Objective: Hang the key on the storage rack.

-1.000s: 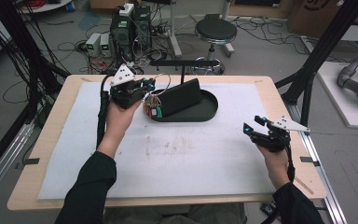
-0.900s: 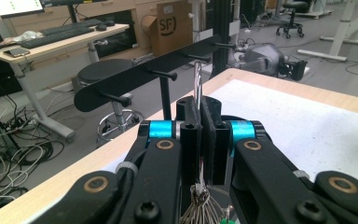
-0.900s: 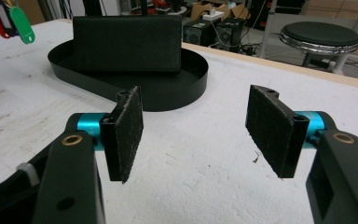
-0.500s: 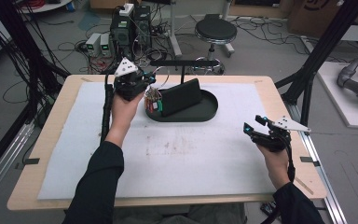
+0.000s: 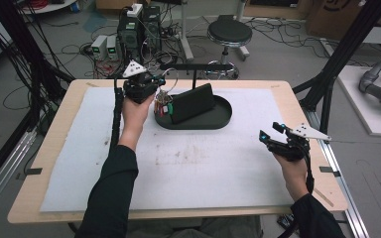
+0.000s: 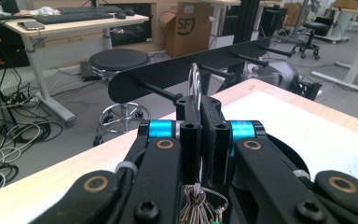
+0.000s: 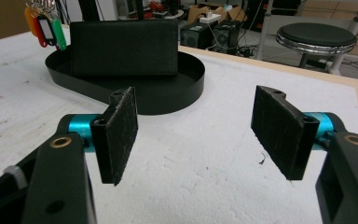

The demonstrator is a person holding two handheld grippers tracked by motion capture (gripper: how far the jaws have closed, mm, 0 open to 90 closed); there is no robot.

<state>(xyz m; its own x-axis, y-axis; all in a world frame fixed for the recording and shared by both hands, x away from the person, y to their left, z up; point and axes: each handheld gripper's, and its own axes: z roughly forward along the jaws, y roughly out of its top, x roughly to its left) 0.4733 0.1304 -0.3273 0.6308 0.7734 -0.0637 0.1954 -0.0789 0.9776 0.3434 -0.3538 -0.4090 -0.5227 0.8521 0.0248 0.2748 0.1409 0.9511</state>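
My left gripper (image 5: 158, 81) is held at the far left of the table, next to a black peg rack (image 5: 196, 67), and is shut on a metal key ring (image 6: 195, 80). Keys with red and green tags (image 5: 164, 104) hang below it at the left end of a black oval tray (image 5: 217, 123). A black wallet (image 5: 192, 102) leans upright in that tray. The rack's pegs (image 6: 161, 91) stand just ahead of the ring. My right gripper (image 5: 273, 133) hovers over the white mat (image 5: 203, 163) at the right; its jaws have just been opening, with nothing between the pads (image 7: 121, 133).
A round stool (image 5: 229, 33) and electronic boxes with cables (image 5: 139, 29) stand on the floor beyond the table. Black frame posts (image 5: 340, 64) rise at the right. The wooden table edge (image 5: 317, 148) runs close to my right gripper.
The left gripper has carried the key ring away from me, toward the peg rack. The right gripper stays in place, its jaws slightly wider.
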